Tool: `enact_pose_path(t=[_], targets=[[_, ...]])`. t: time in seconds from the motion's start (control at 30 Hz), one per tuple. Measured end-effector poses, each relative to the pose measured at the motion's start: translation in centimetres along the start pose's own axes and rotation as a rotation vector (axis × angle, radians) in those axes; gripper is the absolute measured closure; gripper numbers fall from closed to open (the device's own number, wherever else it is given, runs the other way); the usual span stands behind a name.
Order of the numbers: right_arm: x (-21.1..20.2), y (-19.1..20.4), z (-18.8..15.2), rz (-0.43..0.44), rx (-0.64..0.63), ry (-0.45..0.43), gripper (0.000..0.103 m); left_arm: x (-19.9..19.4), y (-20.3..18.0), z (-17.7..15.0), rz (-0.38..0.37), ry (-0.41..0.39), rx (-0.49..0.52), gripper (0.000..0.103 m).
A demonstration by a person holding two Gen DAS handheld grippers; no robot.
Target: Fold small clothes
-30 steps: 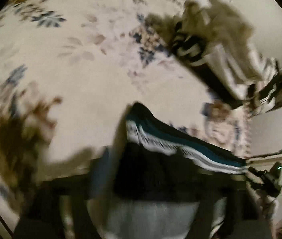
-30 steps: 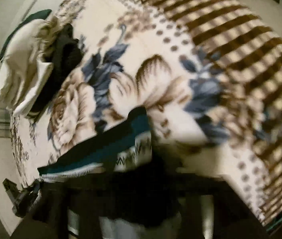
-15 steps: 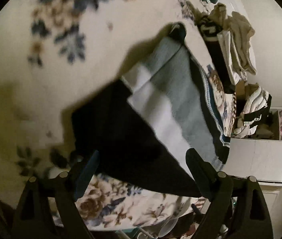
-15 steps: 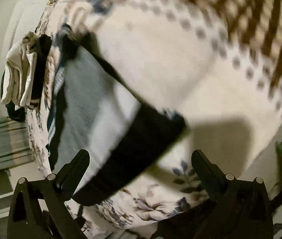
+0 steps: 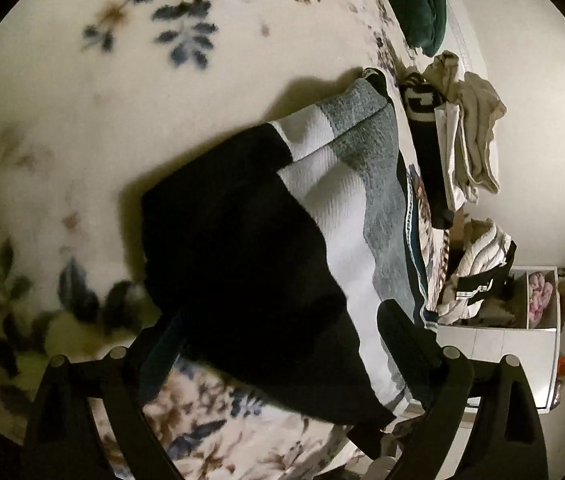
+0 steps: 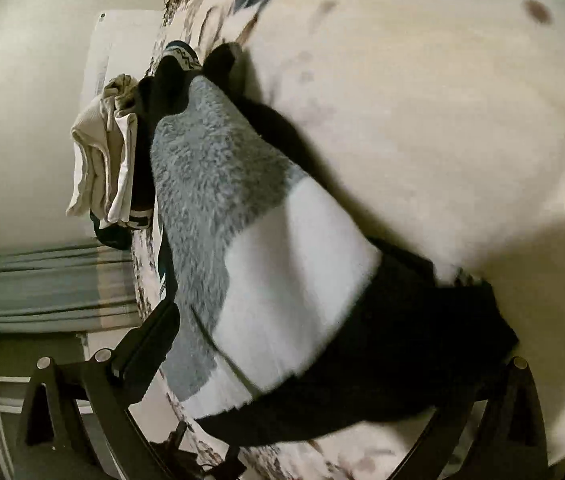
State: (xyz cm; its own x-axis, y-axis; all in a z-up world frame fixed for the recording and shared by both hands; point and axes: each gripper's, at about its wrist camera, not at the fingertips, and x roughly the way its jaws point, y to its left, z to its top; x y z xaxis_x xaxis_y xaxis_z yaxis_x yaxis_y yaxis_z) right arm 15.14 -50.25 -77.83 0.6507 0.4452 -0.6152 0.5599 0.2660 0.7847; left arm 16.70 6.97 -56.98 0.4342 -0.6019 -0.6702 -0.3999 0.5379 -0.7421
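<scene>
Since a second ago, the garment [image 5: 266, 264] has come down onto the bed [image 5: 82, 128]; left tongs [image 5: 278, 344] are opening, right tongs [image 6: 338, 344] released.

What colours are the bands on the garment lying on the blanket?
Black, white and grey bands on the garment; clearest in the right wrist view.

Left tool [image 5: 274, 344] opening; right tool [image 6: 322, 340] spread wide.

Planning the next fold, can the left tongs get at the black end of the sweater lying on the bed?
Probably yes: the left tongs are opening right over the sweater's black end, nothing covering it.
</scene>
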Motion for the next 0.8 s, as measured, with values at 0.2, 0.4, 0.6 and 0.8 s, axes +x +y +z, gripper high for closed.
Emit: enact_pose_path(t=[0.2, 0.4, 0.6, 0.8], targets=[[-0.4, -1.1, 0.2, 0.029, 0.018, 0.02, 0.0, 0.2, 0.9, -1.4, 0.015, 0.028, -0.008, 0.009], [-0.3, -1.6, 0.8, 0.053, 0.037, 0.043, 0.0, 2.5, 0.2, -0.3, 0.001, -0.001, -0.046, 0.009], [-0.9, -3.0, 0.7, 0.115, 0.115, 0.011, 0.005, 3.0, -0.7, -0.9, 0.066, -0.088, -0.072, 0.009], [-2.2, -3.8, 0.3, 0.172, 0.161, -0.023, 0.039, 2.2, -2.5, -0.7, 0.013, -0.124, -0.113, 0.009]])
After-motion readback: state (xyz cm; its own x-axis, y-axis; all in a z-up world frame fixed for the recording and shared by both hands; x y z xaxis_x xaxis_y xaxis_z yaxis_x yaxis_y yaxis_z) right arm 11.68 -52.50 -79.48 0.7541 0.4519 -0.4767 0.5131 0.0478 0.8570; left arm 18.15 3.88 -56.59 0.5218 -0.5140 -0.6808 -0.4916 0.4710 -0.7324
